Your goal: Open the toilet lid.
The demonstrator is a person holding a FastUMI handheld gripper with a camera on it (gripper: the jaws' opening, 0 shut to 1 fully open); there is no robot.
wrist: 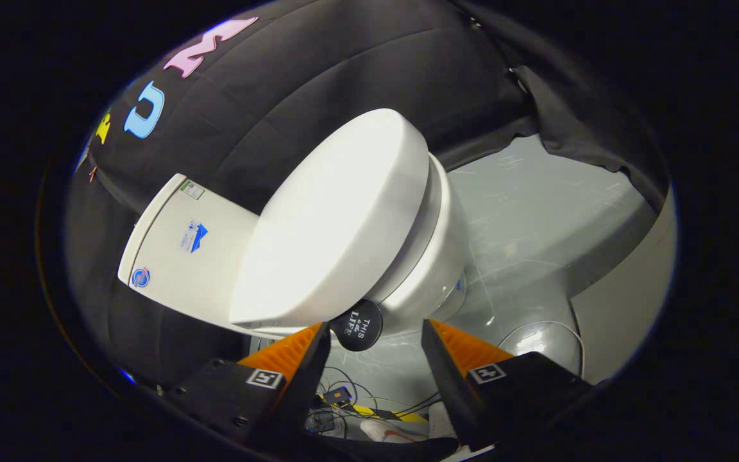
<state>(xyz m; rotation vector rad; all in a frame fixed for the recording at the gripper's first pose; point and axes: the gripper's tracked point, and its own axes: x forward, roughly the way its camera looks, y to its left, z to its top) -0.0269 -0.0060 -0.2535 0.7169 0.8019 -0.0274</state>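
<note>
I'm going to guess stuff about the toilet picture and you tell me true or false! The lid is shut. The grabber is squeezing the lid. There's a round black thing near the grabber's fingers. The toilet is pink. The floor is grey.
1. The lid is shut. True: the toilet lid lies closed on the bowl.
2. The grabber is squeezing the lid. False: the gripper is open, its fingers spread apart just short of the lid's edge, holding nothing.
3. There's a round black thing near the fingers. True: a round black disc sits at the lid's edge, just ahead of the fingers, closer to one of them.
4. The toilet is pink. False: lid, bowl and tank are all white.
5. The floor is grey. True: the floor is grey and scuffed.
</note>
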